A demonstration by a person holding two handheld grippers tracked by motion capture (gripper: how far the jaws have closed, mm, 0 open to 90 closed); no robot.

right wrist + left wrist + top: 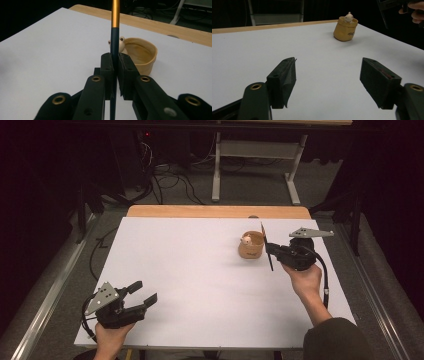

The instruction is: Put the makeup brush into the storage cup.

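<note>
A tan cup (251, 247) (345, 31) (142, 53) stands at the far right of the white table (200, 270), with a small white figure (246, 240) (348, 17) (121, 42) perched at its rim. Just right of the cup, my right gripper (270, 249) (114, 58) is shut on a thin stick (270, 262) (115, 15) that is dark below and orange at the top. The stick stands nearly upright in front of the cup. My left gripper (143, 292) (328, 75) rests near the front left corner, open, with nothing between its jaws.
A wooden strip (215, 211) runs along the table's far edge. Beyond it stand a grey table frame (216, 170) and floor cables (170, 180). The holder's right hand (415, 13) shows at the top right of the left gripper view.
</note>
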